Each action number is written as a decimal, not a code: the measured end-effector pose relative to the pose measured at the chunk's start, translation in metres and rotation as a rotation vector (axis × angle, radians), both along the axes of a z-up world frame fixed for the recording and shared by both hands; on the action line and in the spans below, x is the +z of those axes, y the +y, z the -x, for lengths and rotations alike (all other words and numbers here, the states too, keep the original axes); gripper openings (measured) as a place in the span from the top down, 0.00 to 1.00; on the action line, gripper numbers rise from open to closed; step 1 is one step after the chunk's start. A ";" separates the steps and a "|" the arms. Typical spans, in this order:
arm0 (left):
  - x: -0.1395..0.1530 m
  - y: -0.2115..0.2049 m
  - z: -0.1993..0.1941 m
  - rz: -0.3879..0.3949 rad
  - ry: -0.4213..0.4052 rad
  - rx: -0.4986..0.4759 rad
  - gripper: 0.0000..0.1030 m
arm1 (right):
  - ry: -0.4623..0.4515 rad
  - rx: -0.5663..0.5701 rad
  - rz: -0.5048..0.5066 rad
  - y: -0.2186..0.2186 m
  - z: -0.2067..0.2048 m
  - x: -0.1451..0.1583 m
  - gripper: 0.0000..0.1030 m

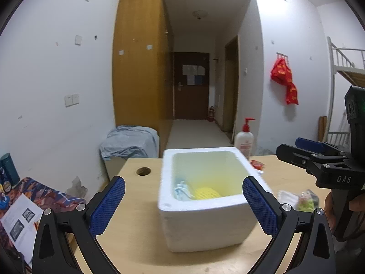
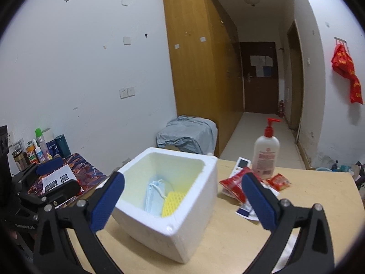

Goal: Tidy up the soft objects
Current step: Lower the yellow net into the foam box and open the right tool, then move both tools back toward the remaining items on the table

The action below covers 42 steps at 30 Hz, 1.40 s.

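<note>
Wooden table [image 2: 319, 205]: both grippers spread wide, empty. Approach red packets [image 2: 235, 180] at foam box's [image 2: 182, 235] three o'clock; pinch gently.

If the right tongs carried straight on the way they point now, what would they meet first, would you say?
Most likely the white foam box. The right tongs stand open and empty, aimed slightly down at its near rim, with a blue face mask and a yellow mesh sponge inside. Depth is hard to judge.
</note>
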State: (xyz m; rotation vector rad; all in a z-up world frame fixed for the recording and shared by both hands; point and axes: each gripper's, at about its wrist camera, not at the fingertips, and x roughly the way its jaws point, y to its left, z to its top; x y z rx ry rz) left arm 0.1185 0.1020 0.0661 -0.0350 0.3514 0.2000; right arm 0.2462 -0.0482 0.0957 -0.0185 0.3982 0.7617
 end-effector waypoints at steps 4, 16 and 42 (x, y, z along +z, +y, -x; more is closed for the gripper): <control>0.005 -0.020 0.006 -0.010 -0.009 -0.031 0.00 | -0.015 -0.015 -0.012 -0.019 0.011 0.006 0.00; 0.009 -0.076 0.020 -0.008 -0.032 -0.135 0.00 | -0.082 -0.110 -0.041 -0.081 0.057 0.017 0.00; -0.037 -0.163 0.039 0.013 -0.101 -0.313 0.00 | -0.122 -0.338 -0.069 -0.175 0.109 -0.029 0.00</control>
